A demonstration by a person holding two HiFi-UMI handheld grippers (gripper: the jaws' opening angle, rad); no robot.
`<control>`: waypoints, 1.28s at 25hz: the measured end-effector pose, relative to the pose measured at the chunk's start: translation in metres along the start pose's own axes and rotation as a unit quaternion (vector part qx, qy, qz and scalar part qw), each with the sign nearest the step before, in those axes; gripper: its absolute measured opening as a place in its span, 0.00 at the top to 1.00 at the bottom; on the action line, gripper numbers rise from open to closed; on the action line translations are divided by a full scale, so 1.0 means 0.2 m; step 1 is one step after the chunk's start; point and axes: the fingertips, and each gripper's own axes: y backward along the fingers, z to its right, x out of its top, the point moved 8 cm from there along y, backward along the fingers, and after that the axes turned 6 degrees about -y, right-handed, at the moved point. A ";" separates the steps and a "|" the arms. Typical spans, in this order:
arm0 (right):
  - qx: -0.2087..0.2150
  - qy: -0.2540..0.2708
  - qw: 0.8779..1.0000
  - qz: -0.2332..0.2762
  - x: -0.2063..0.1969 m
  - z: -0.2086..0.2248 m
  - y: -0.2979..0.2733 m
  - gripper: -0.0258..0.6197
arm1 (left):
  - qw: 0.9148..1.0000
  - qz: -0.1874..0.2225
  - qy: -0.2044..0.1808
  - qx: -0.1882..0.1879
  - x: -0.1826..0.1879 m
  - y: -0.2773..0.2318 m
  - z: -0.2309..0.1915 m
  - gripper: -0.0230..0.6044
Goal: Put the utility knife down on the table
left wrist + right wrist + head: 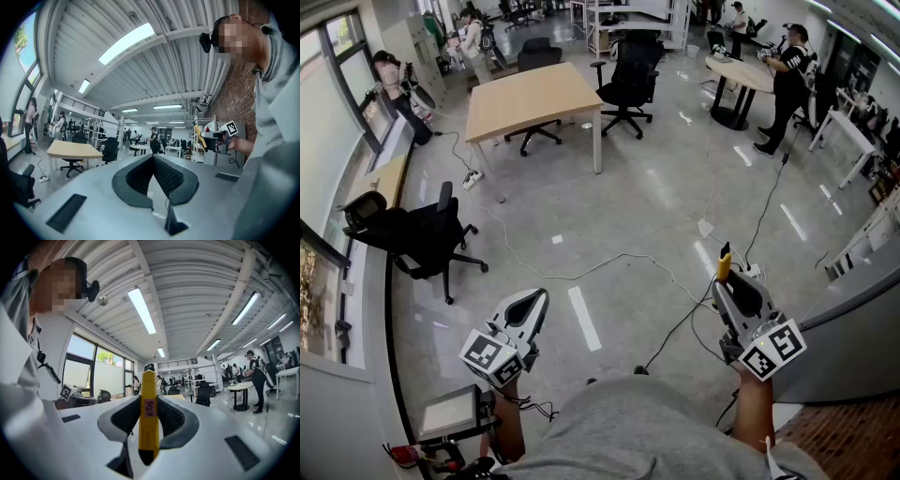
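A yellow utility knife (724, 264) stands upright between the jaws of my right gripper (729, 281), its tip sticking out past them. In the right gripper view the utility knife (149, 413) fills the gap of the right gripper (149, 399), and both pads press on its sides. My left gripper (539, 298) is held level over the floor at the lower left; in its own view the left gripper (152, 157) has its jaw tips together with nothing between them. A light wooden table (530, 98) stands far ahead across the floor and also shows as a table (70, 150) at the left.
A black office chair (427, 239) stands at the left, another chair (628, 80) beside the table. Cables (609, 262) trail over the grey floor. A round table (741, 75) with a standing person (787, 84) is at the back right. A grey wall edge (853, 319) lies close on my right.
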 end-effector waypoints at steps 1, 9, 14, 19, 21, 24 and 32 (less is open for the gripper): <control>0.000 -0.001 1.000 0.000 0.00 0.01 0.01 0.78 | 1.000 -0.003 0.000 0.001 0.02 -0.01 0.01 0.96; -0.002 -0.005 1.000 0.005 0.00 0.01 0.03 0.78 | 1.000 -0.013 -0.004 -0.002 0.02 -0.03 0.04 0.96; 0.000 -0.018 1.000 0.007 -0.02 -0.01 0.04 0.78 | 1.000 -0.011 -0.005 -0.015 -0.03 -0.03 0.04 0.96; 0.002 -0.037 0.999 0.008 -0.03 -0.01 0.05 0.78 | 1.000 -0.015 -0.002 -0.021 -0.04 -0.04 0.05 0.96; 0.002 -0.042 0.999 0.007 -0.03 -0.01 0.06 0.78 | 1.000 -0.015 -0.002 -0.024 -0.05 -0.06 0.06 0.96; -0.001 -0.046 0.999 0.006 -0.03 -0.03 0.08 0.78 | 0.999 -0.017 0.005 -0.032 -0.04 -0.08 0.07 0.96; -0.016 -0.047 0.999 0.013 -0.05 -0.07 0.14 0.78 | 0.998 -0.011 -0.006 -0.060 -0.06 -0.12 0.08 0.96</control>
